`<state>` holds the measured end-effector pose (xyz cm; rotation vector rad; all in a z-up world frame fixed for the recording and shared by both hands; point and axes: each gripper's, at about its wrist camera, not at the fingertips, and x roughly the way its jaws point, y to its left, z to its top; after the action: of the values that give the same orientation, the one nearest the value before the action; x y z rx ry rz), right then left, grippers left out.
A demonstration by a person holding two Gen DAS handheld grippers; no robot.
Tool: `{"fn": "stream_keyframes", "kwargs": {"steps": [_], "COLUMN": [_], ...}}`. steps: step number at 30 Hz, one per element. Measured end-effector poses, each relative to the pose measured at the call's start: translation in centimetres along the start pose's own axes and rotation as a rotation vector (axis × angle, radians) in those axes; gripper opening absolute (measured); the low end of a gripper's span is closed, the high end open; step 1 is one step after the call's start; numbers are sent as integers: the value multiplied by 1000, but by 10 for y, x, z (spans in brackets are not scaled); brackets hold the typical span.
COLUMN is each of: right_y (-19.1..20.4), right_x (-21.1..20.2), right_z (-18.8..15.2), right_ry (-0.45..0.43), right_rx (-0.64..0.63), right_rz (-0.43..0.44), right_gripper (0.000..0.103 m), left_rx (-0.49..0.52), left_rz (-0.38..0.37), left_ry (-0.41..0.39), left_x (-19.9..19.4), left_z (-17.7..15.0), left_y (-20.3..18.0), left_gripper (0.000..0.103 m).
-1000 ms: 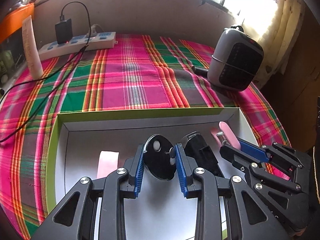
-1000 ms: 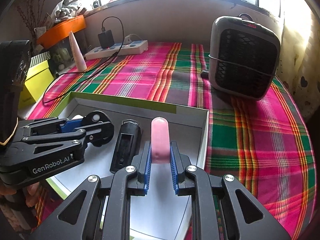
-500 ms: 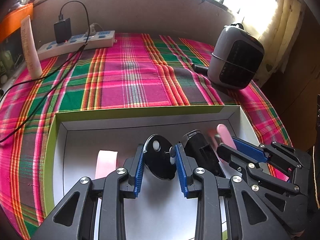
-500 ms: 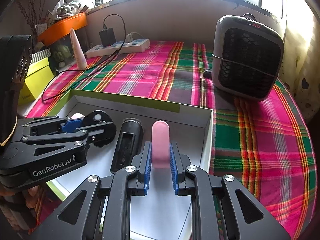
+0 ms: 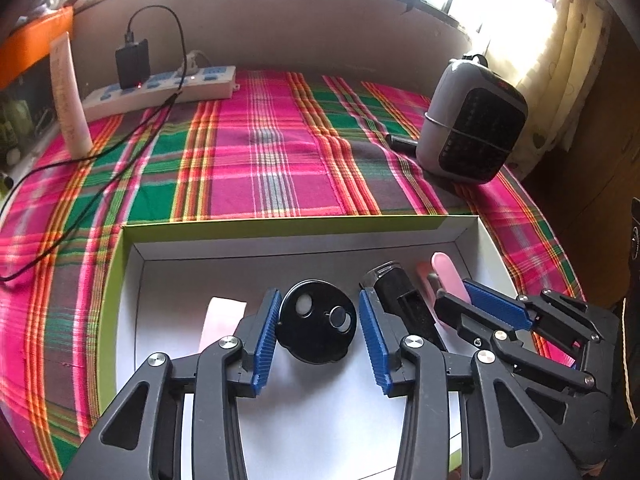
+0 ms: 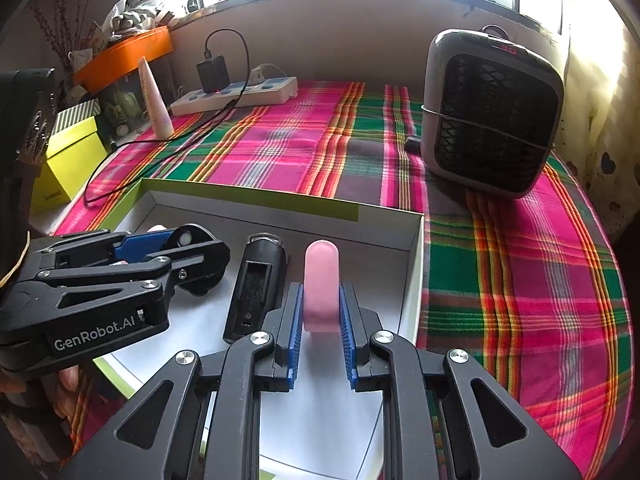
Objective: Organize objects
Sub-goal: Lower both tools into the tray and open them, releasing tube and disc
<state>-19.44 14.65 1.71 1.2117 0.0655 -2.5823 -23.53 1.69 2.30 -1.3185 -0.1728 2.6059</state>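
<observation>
left gripper (image 5: 319, 336): black plastic frame with triangular cut-outs in its 2 arms
left gripper pads (image 5: 266, 340): blue, finely ribbed, 1 on each finger
left gripper screws (image 5: 227, 342): round silver heads at the linkage pivots
left gripper marking (image 6: 96, 333): white "GenRobot.AI" lettering on the black side plate
right gripper (image 6: 320, 330): same black frame, cut-out arms, silver pivot screws
right gripper pads (image 6: 295, 330): blue, ribbed
band (image 6: 16, 264): thin pale loop at the left gripper's body
</observation>
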Motion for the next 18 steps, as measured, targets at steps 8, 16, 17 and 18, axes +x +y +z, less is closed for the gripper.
{"fn": "stream_keyframes", "kwargs": {"steps": [8,16,17,18], "right_y": [2,5,7,8], "right_x": [-12,-27,-31,-32], "right_z": [-4,-13,-15,-16], "right_ry": [-25,-48,-55,-59], "right_rx": [6,26,25,24], "right_rz": [-11,-15,-17,-19], "right_gripper": [38,38,38,38], "left_rx": [-6,-7,-8,-7], "left_rz": [-7,0,0,-3], "left_ry": [-14,-50,-54,-58], "left_x": [-13,-36,-38,-42], "left_z": [-5,-18,-20,-23], "left_y": [0,-3,-3,-4], "left_gripper": [44,44,45,45]}}
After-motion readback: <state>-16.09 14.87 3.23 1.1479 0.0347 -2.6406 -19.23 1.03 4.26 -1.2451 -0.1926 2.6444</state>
